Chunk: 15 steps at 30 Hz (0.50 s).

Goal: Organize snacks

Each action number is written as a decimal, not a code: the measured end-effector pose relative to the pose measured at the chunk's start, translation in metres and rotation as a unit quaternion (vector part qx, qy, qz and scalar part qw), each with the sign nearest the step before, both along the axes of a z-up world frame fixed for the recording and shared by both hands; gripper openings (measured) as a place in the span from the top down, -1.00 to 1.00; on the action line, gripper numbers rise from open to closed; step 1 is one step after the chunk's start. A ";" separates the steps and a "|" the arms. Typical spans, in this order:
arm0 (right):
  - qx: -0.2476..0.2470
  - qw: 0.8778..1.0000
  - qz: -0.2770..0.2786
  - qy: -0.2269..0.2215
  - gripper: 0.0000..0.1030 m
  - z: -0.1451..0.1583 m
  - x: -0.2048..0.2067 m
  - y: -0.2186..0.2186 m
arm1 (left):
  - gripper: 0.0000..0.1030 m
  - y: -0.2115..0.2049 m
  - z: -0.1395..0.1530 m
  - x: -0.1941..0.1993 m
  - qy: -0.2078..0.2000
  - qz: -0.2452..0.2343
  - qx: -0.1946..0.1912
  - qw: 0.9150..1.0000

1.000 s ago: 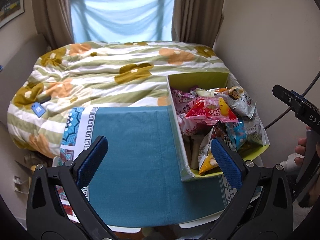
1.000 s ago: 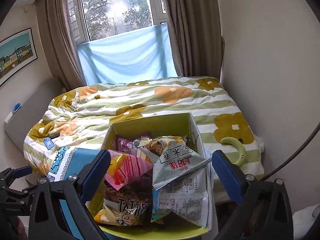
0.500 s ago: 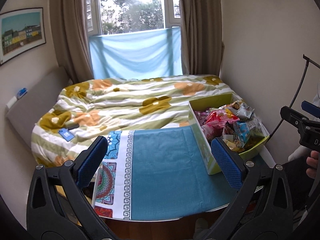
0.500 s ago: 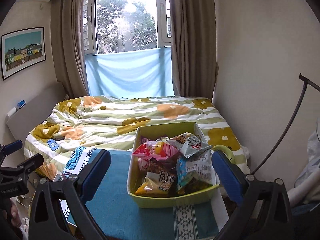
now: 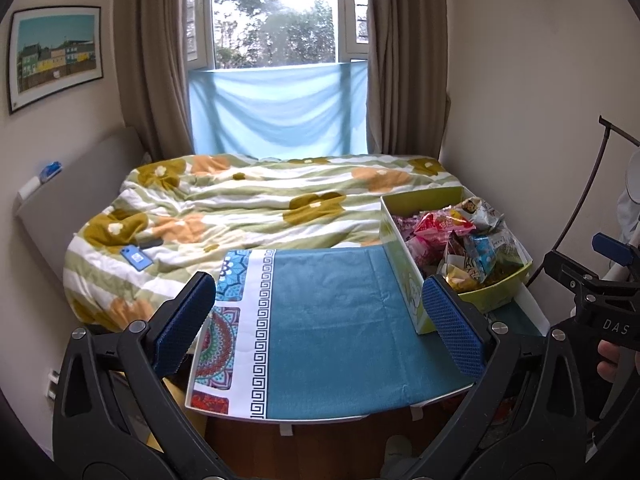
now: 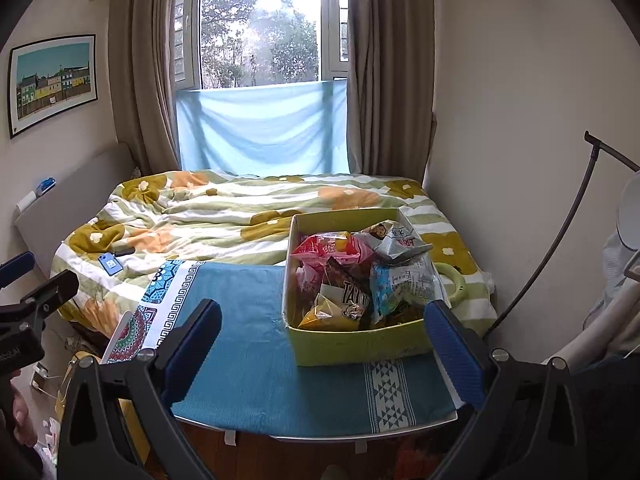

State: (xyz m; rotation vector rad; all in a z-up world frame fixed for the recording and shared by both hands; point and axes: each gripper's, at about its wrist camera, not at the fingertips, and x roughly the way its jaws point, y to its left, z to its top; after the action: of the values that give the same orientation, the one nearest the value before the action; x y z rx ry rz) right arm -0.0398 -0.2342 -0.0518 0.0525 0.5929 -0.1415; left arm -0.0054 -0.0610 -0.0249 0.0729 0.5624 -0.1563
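Note:
A yellow-green box [image 6: 356, 344] full of snack packets [image 6: 360, 272] stands on the right part of a small table covered with a teal cloth [image 6: 248, 344]. It also shows in the left wrist view [image 5: 412, 280], with the snack packets [image 5: 468, 240] piled inside. My left gripper [image 5: 320, 328] is open and empty, held back from the table's near edge over the bare cloth [image 5: 332, 320]. My right gripper [image 6: 324, 344] is open and empty, held back in front of the box.
A bed with a flowered quilt [image 5: 248, 204] lies behind the table, with a blue phone [image 5: 136, 258] on it. A window with a blue sheet [image 6: 260, 128] and curtains is beyond. A wall runs along the right. A black stand [image 6: 560, 240] rises at the right.
Both grippers have pulled back and up from the box; the table, bed and window now show more fully. Both stay open and empty.

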 end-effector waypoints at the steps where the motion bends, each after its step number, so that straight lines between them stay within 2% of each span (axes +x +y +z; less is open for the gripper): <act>1: 0.001 1.000 -0.001 -0.001 -0.96 0.000 -0.001 0.001 | -0.99 0.000 0.000 0.000 -0.001 0.001 0.001 1.000; 15: 0.001 1.000 -0.001 -0.002 -0.96 0.001 -0.002 0.001 | -0.99 -0.010 -0.001 0.006 0.001 0.000 0.003 1.000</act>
State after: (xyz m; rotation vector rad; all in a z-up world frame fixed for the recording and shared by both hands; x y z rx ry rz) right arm -0.0417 -0.2327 -0.0511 0.0549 0.5893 -0.1421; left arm 0.0002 -0.0707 -0.0257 0.0777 0.5646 -0.1544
